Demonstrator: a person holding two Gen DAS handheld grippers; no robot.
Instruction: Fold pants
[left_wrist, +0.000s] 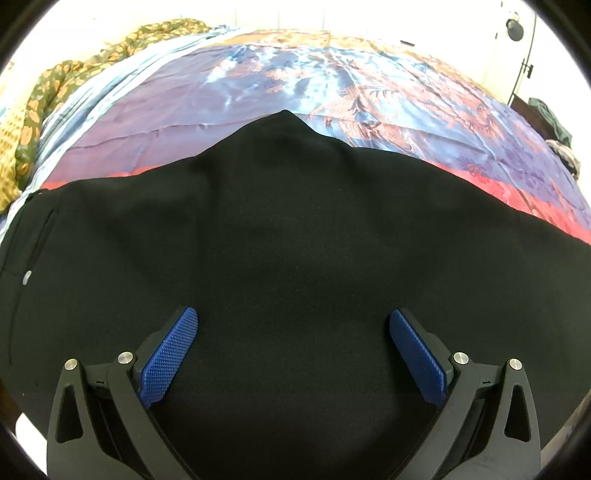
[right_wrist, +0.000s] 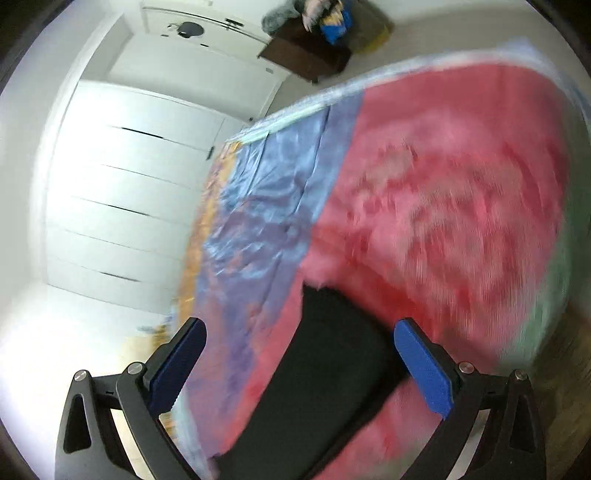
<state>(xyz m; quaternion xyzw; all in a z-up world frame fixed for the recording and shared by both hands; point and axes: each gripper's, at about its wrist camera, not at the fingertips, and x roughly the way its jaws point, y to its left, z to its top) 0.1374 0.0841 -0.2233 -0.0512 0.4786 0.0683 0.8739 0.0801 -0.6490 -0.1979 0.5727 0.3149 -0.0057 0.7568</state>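
Both grippers have their fingers spread wide and hold nothing. Left gripper (left_wrist: 293, 350) hangs over the black pants (left_wrist: 280, 236), which lie flat on the bedspread (left_wrist: 332, 85) and fill most of that view. Their left and right ends run out of the picture. A small silver button (left_wrist: 26, 277) shows near the left edge. Right gripper (right_wrist: 299, 362) view is very blurry. One dark pant leg end (right_wrist: 325, 369) lies between its fingers on the pink part of the bedspread (right_wrist: 443, 206). White closet doors (right_wrist: 122, 192) stand behind.
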